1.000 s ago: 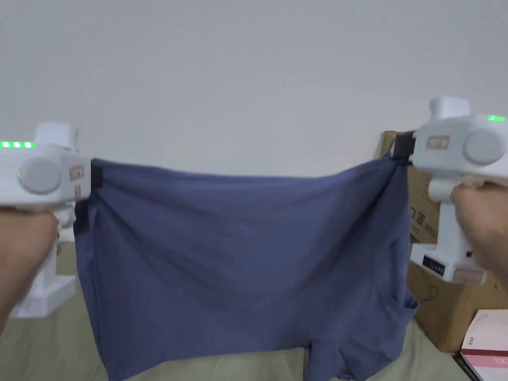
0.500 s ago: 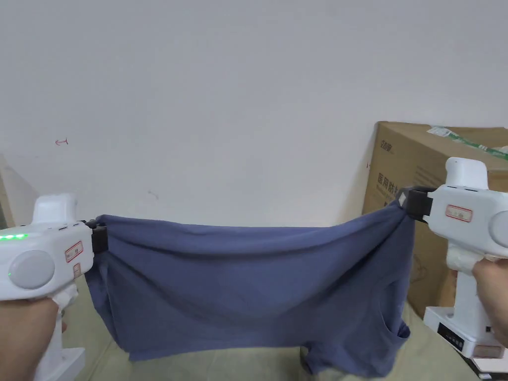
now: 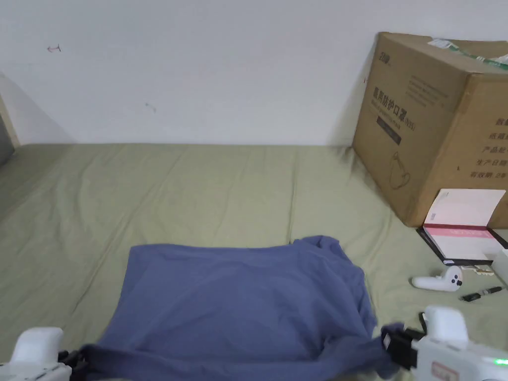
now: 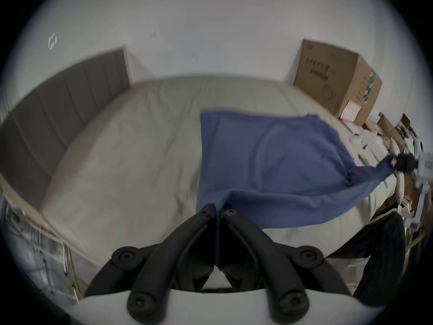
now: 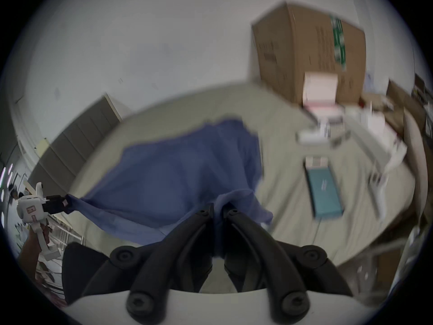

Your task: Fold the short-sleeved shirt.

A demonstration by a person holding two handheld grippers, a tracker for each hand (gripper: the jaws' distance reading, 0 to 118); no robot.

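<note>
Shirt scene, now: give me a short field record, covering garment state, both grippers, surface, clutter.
garment: blue shirt, mostly spread on the bed, near edge lifted
left gripper: shut on the near left corner
right gripper: shut on the near right corner
surface: bed with olive sheet
clutter: cardboard box, white controller, pen at right
</note>
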